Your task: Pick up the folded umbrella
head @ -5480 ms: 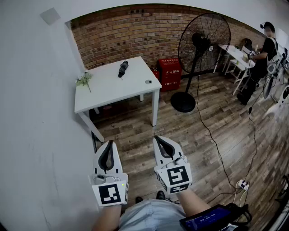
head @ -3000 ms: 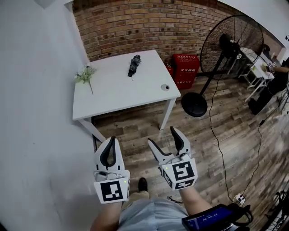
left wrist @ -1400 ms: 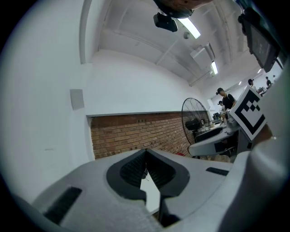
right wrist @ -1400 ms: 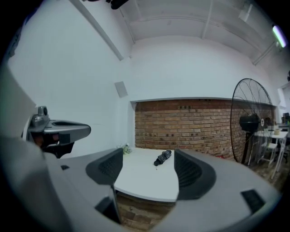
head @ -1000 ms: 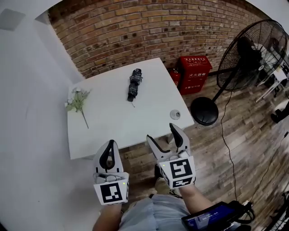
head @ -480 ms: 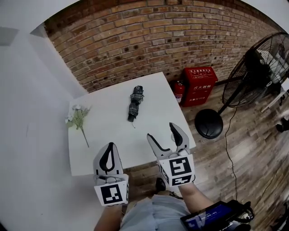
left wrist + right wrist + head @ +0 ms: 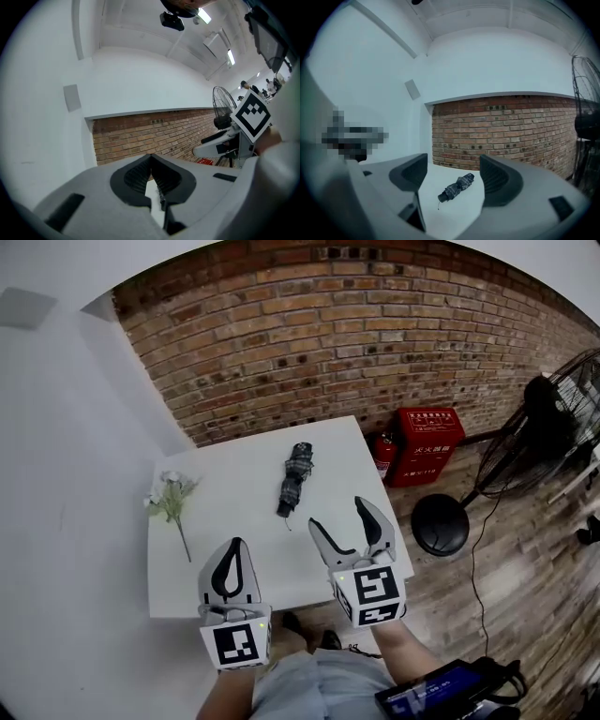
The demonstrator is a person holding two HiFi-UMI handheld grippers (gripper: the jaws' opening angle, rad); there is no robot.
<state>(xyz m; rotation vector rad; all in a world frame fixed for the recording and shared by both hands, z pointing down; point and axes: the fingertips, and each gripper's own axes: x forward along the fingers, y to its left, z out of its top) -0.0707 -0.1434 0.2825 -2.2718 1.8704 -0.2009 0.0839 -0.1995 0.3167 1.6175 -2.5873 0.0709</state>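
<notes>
Over the white square counter (image 7: 234, 498), nearer now than a second ago, the left tongs (image 7: 232, 545) hover pressed together; the dark folded umbrella (image 7: 294, 479) lies untouched mid-top, well ahead; the right tongs (image 7: 340, 517) gape wide and empty, so reaching likely comes next
</notes>
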